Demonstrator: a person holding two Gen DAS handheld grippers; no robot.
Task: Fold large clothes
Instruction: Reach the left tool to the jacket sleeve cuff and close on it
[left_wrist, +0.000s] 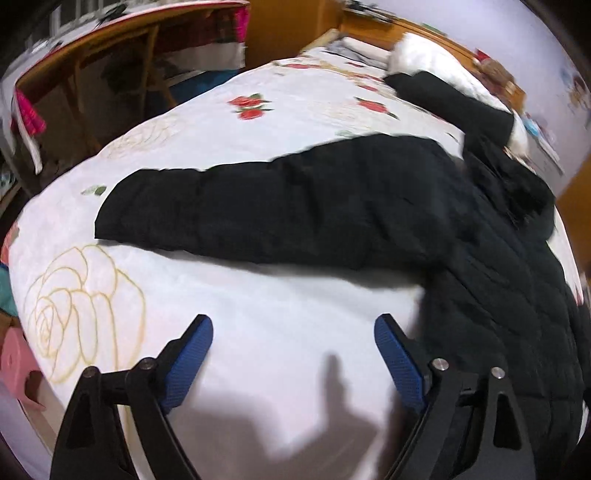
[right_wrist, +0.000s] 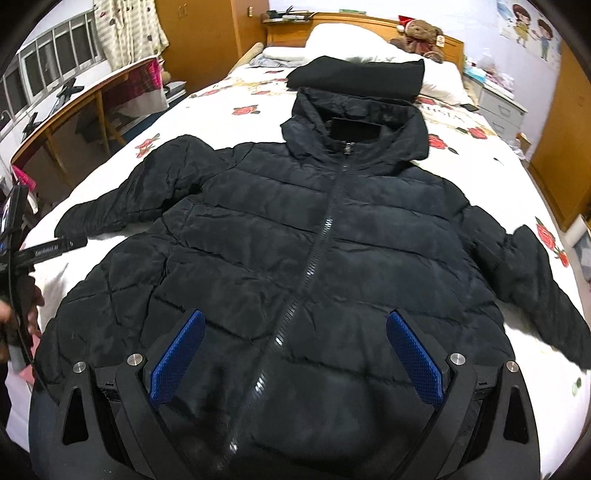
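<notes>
Jacket (right_wrist: 295, 236) lies flat mid-bed (left_wrist: 258, 110), front up, zipped, sleeves out for folding; left gripper (left_wrist: 293, 332) & right gripper (right_wrist: 295, 332) both wide, empty.

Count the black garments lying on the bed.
2. A black hooded puffer jacket lies spread front-up, zipped, across the middle of the bed. A folded black garment sits beyond its hood, against the white pillow. More may be hidden.
</notes>
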